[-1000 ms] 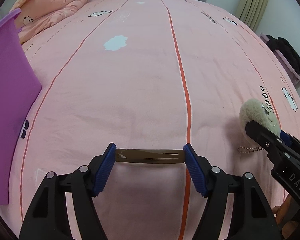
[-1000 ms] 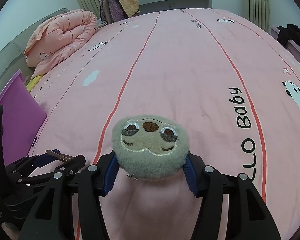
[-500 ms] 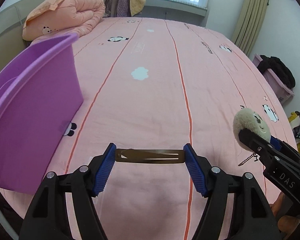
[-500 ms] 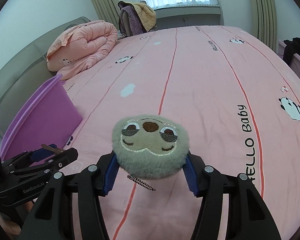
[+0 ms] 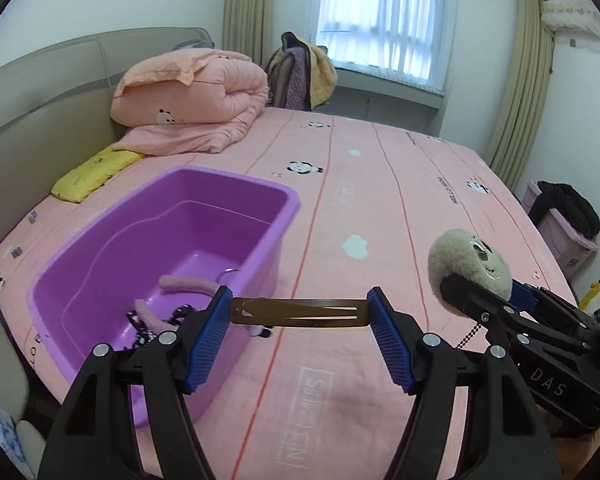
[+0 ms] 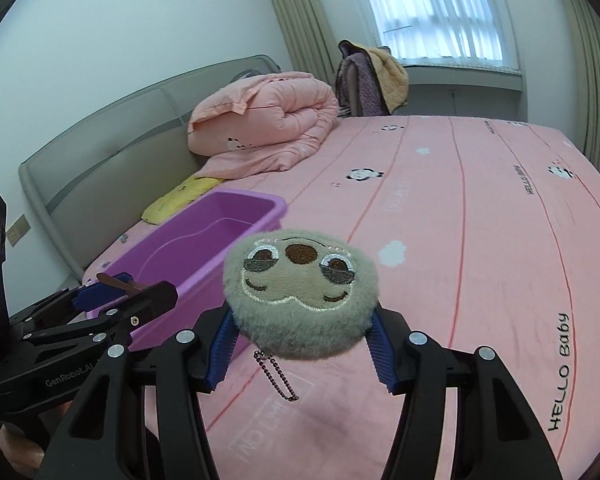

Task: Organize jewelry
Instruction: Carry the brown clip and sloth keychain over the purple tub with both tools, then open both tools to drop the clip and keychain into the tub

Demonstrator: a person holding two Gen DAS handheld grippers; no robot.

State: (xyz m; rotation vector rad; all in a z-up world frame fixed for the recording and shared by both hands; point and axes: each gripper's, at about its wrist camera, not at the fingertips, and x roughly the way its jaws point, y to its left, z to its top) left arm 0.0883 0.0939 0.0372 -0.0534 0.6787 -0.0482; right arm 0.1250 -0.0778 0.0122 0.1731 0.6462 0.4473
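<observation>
Both grippers rose | left gripper [image 5: 300, 316] fingers clamp hair clip [image 5: 300, 312] beside bin rim [image 5: 288, 216] | right gripper [image 6: 300, 344] fingers clamp plush charm [image 6: 300, 296]

Left wrist view: mounted behind the left claw [image 5: 300, 312], angled down across the bed [image 5: 380, 208] toward the far window [image 5: 380, 28], close above the purple bin [image 5: 260, 240] at near left. Right wrist view: same facing from just to the right, behind the right claw [image 6: 300, 336]. Shared by both: bin, bed, folded quilt [image 6: 268, 120], window, each other's claw.
</observation>
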